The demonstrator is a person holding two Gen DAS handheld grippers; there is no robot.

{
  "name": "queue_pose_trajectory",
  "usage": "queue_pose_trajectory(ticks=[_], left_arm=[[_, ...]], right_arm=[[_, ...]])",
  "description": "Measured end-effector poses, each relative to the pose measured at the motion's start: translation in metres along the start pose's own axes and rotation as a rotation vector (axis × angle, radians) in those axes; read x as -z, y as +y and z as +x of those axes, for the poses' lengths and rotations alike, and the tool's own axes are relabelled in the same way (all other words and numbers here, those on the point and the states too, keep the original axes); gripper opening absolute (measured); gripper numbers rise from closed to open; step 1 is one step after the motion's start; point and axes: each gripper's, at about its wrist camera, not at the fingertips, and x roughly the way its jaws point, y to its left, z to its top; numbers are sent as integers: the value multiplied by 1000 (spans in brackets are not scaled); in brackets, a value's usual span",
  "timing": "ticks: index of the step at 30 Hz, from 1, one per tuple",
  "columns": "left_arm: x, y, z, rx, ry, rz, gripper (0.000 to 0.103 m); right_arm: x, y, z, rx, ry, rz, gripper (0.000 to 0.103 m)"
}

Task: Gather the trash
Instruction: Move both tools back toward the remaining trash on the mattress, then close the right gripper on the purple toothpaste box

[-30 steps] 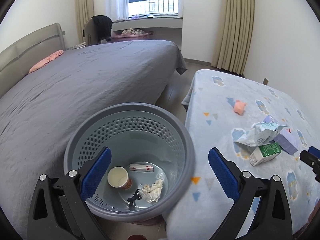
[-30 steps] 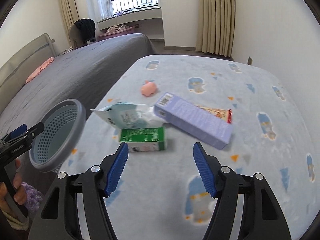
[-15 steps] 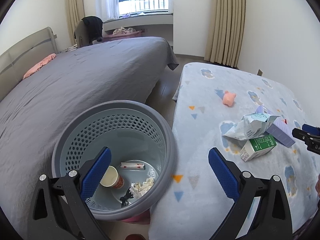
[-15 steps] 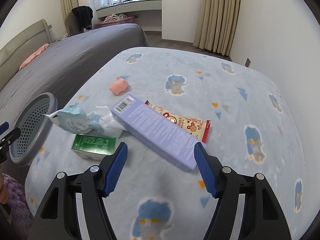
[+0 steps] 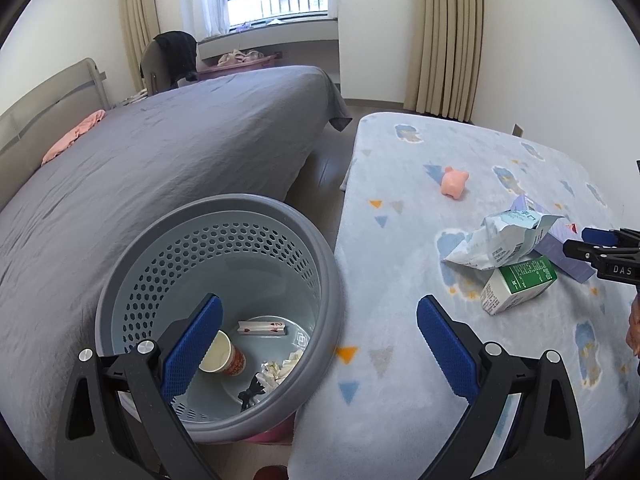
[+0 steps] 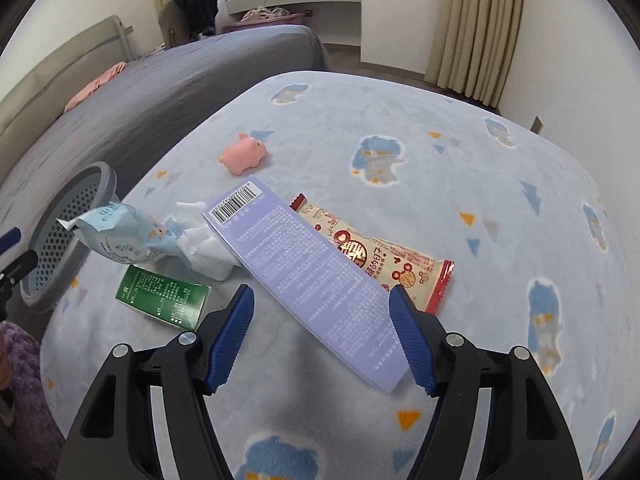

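A long purple box point(image 6: 312, 276) lies on the blue patterned blanket point(image 6: 400, 120) and overlaps a red and cream snack wrapper point(image 6: 384, 260). My right gripper point(image 6: 320, 290) hangs just above the box's near end. Its jaws are opening, with the box between the pads and untouched. Left of the box lie a white tissue point(image 6: 200, 236), a crumpled light-blue bag point(image 6: 120, 236) and a green carton point(image 6: 164, 300). My left gripper point(image 5: 318, 300) stands open and empty over the grey perforated basket point(image 5: 320, 264). The basket holds a paper cup point(image 5: 222, 354), a card box point(image 5: 262, 327) and tissue scraps point(image 5: 280, 368).
A pink pig toy point(image 6: 244, 154) lies farther back on the blanket. A grey bed point(image 5: 180, 152) runs along the left, with a narrow strip of floor point(image 5: 320, 168) between it and the blanket. Curtains and a wall close off the far right.
My right gripper has moved right and lower, from above the green carton to above the purple box. The left view has drifted a little, and the basket sits slightly further left in it.
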Motion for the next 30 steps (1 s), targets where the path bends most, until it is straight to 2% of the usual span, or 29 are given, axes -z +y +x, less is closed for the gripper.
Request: queue_pose_trajectory(ticks=[8, 17, 26, 30], left_arm=[[0, -4, 5, -5, 9, 16, 96], [0, -5, 7, -1, 13, 17, 96], [1, -6, 3, 4, 6, 16, 96], [1, -7, 1, -1, -1, 24, 96]], right_arm=[[-9, 4, 15, 6, 7, -66, 72], [-12, 8, 20, -9, 72, -83, 72], [-4, 31, 25, 23, 118, -154, 72], [-10, 21, 30, -8, 97, -86, 72]])
